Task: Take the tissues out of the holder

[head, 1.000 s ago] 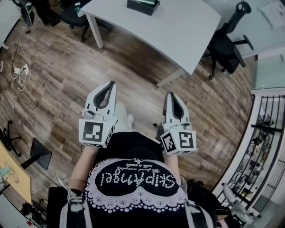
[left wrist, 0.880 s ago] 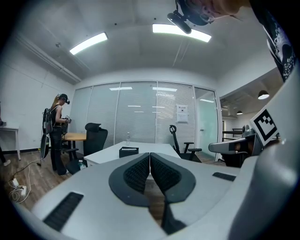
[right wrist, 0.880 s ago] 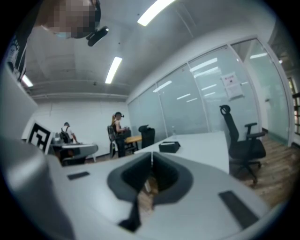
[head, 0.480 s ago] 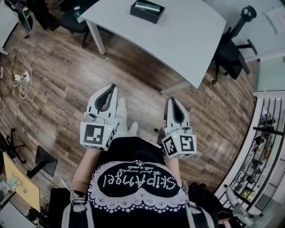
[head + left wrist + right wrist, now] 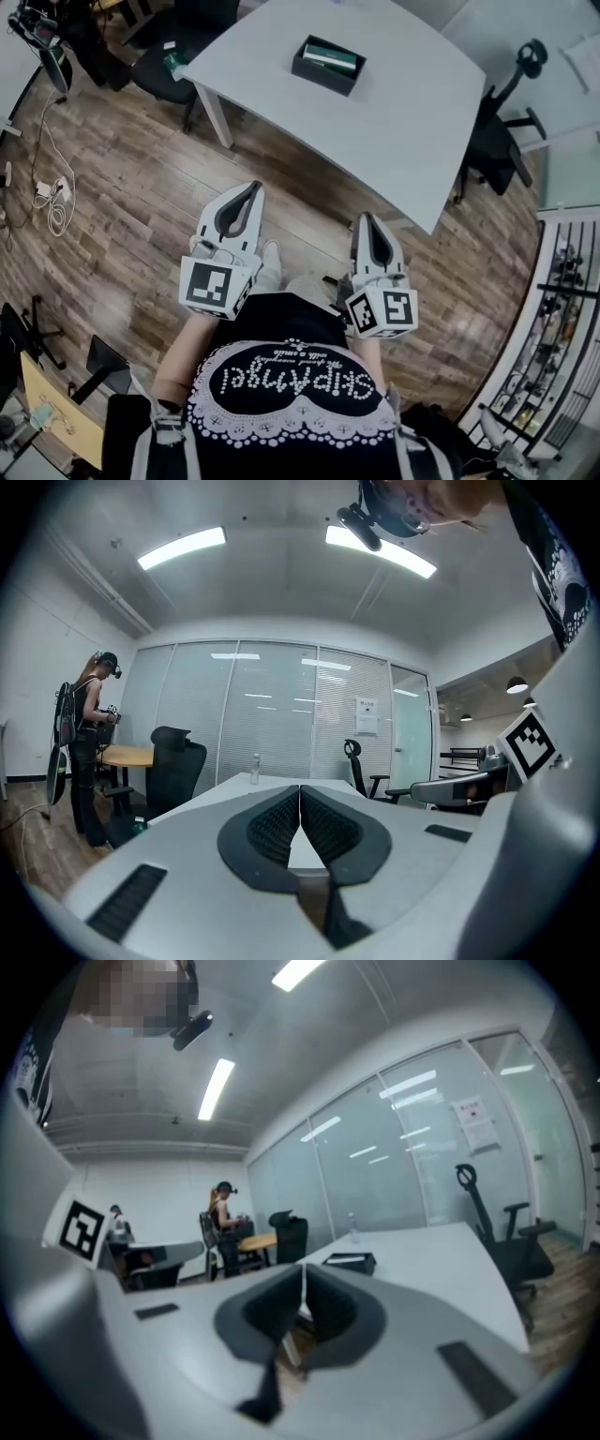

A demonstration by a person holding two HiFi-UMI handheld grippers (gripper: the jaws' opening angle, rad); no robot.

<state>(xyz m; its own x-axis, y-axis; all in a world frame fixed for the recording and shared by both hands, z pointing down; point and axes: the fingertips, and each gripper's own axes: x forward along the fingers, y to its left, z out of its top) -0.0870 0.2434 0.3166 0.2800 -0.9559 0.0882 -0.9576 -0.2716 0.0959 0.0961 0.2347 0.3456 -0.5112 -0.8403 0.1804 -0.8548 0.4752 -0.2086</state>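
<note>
Left tool [image 5: 249, 187] and right tool [image 5: 367, 219]: both pinched together, empty, over the wood floor [image 5: 122, 187], well short of the white surface [image 5: 412, 122]. Tissue holder [image 5: 323, 78] there, tissues [image 5: 330, 58] inside. Step closer, then part one tool above the tissues; steady the holder with the other.

White table [image 5: 403, 103] — black chair [image 5: 492, 145] beside it

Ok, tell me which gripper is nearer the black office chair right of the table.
Right. The right gripper is short of the office chair, which stands ahead to its right; the left gripper sits farther left, beyond the right one.
</note>
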